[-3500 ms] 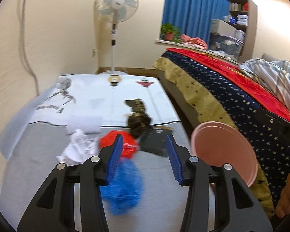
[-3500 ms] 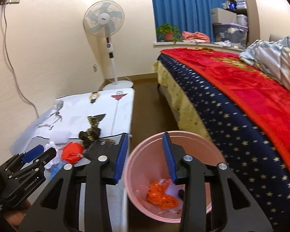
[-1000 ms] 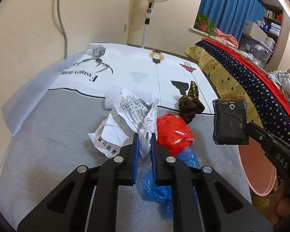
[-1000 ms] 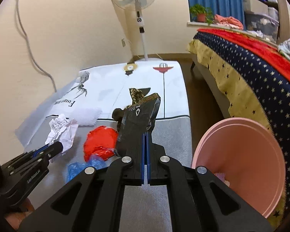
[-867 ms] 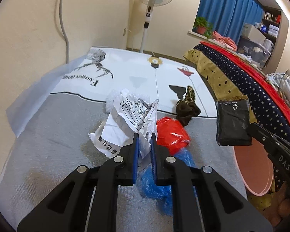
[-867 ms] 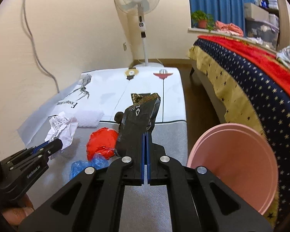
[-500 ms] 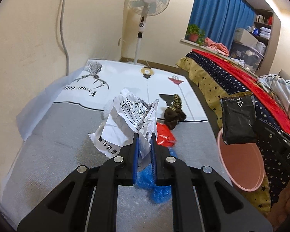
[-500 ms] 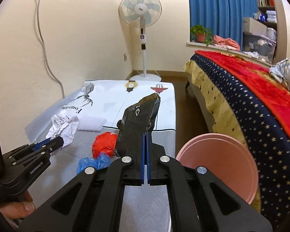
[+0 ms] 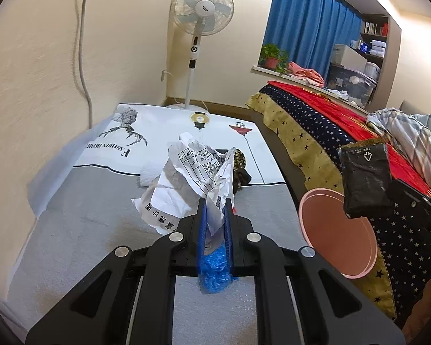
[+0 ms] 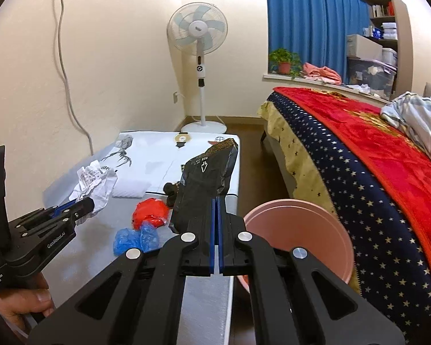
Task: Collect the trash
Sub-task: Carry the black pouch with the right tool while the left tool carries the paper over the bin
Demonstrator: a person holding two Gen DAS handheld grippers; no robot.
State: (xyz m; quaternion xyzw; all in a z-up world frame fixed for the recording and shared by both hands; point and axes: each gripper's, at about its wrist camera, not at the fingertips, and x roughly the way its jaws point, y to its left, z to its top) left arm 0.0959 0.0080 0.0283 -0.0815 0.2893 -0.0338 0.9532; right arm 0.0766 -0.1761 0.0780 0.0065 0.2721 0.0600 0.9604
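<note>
My left gripper (image 9: 214,204) is shut on a crumpled white printed paper (image 9: 186,184) and holds it above the grey mat; it also shows in the right wrist view (image 10: 96,182). My right gripper (image 10: 215,201) is shut on a black foil packet (image 10: 207,181), held above the mat's right edge; the packet also shows in the left wrist view (image 9: 365,181). A pink bin (image 10: 316,224) stands on the floor right of the mat. On the mat lie a blue plastic wad (image 10: 136,238), a red plastic wad (image 10: 150,211) and a dark brown wrapper (image 10: 171,192).
A white tissue pad (image 10: 132,185) lies on the white printed sheet (image 10: 155,155). A standing fan (image 10: 199,57) is at the back wall. The bed with a starred blanket (image 10: 359,172) runs along the right. A wall with a cable (image 10: 69,86) is at left.
Both grippers have risen with their loads, so the mat and bin look smaller and lower. The black packet has moved nearer above the pink bin.
</note>
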